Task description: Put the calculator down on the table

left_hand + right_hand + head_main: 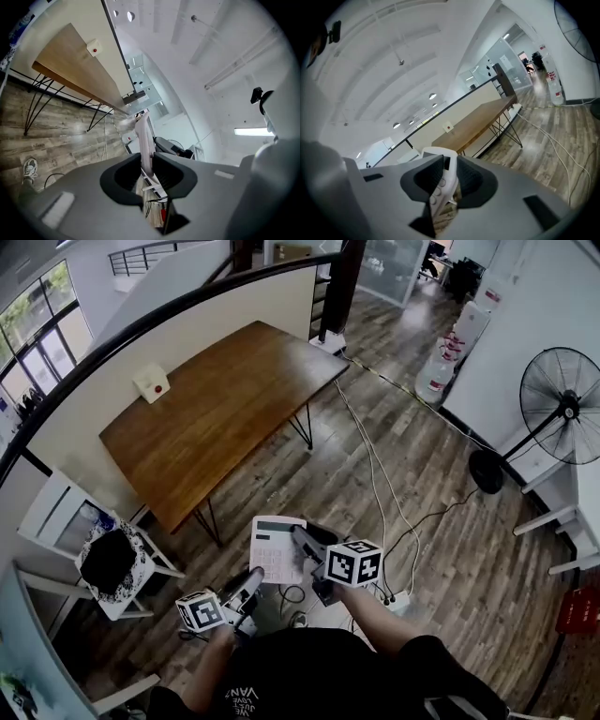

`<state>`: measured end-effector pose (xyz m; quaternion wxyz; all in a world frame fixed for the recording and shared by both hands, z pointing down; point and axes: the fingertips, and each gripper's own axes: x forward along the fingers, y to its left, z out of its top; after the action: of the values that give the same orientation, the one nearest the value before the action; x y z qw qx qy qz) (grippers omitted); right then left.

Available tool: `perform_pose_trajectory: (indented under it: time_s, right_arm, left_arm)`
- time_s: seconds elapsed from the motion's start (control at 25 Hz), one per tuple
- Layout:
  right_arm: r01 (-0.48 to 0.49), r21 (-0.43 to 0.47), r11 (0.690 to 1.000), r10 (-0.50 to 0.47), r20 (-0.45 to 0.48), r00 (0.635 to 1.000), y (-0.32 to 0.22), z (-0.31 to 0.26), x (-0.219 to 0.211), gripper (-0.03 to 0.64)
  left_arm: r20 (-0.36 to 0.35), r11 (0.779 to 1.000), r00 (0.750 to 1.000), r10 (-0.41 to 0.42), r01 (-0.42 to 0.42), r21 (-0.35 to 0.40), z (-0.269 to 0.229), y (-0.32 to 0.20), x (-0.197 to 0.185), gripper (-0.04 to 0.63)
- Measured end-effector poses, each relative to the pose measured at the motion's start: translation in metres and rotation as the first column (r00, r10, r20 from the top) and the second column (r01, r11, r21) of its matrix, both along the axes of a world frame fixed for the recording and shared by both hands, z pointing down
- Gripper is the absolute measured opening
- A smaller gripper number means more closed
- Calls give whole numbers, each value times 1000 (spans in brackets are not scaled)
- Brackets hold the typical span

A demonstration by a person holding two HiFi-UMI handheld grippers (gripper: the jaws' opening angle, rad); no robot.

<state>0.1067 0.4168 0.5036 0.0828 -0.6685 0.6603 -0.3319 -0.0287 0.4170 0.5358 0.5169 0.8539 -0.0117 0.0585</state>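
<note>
The calculator point(277, 549) is held in the air, short of the tabletop's point(216, 409) near corner, with both the left tool point(251, 582) and right tool point(302, 540) clamped on its edges. It is judged light, stiff and smooth-cased, so edge grips suit it.

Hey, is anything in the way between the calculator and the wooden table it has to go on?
Nothing visible. Both the left tongs and right tongs grip the calculator over bare floor short of the table. A small white box sits on the table near the wall edge, off the direct path.
</note>
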Motion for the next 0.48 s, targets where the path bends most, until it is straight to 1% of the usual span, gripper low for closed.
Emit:
perform_pose_trajectory:
  time_s: [0.2,0.48]
  right_arm:
    - [-36,-8,999,36,15,999,-31,2,17,75]
    - [-92,-15,996,92,18,996,-93,1,38,75]
  left_arm:
    - [-22,1000,999,24,-25,-14,2,-36,17,83]
    - [-18,996,997,81,-81,-21,1,-102,38,83]
